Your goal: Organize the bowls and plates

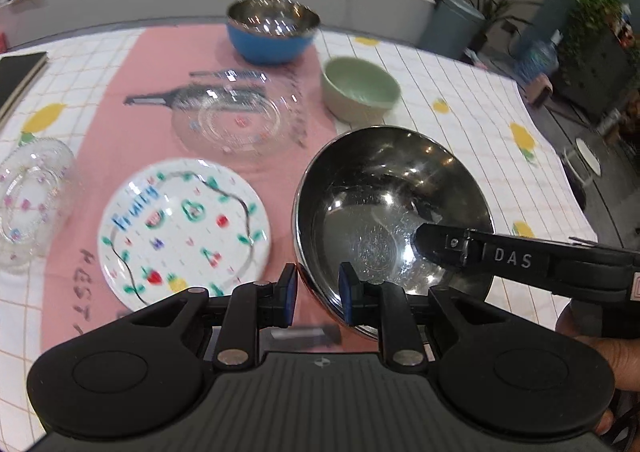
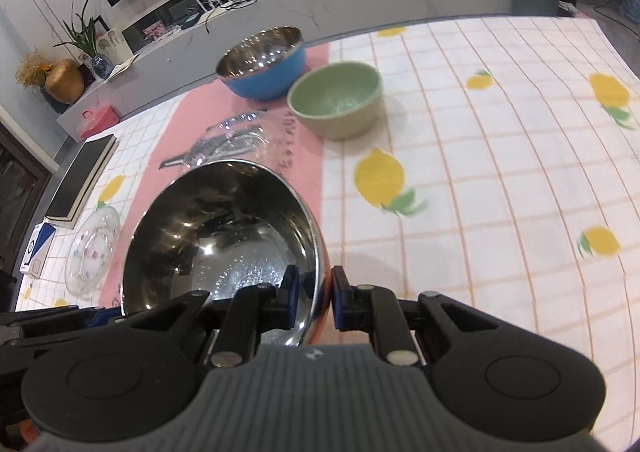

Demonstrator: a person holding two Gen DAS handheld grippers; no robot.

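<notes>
While both grippers (left (image 1: 317, 294), right (image 2: 313, 299)) pinch its rim, steel bowl (image 1: 384, 208) tilts.

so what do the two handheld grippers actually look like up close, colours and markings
The left gripper and the right gripper look alike: matte black plastic, a ribbed grey-black body flanked by two round discs, silver pivot pins on angled black link arms, and blue pads on the fingertips. Seen from the left wrist view, the right one's black finger carries white "DAS" lettering and a small screw.
</notes>
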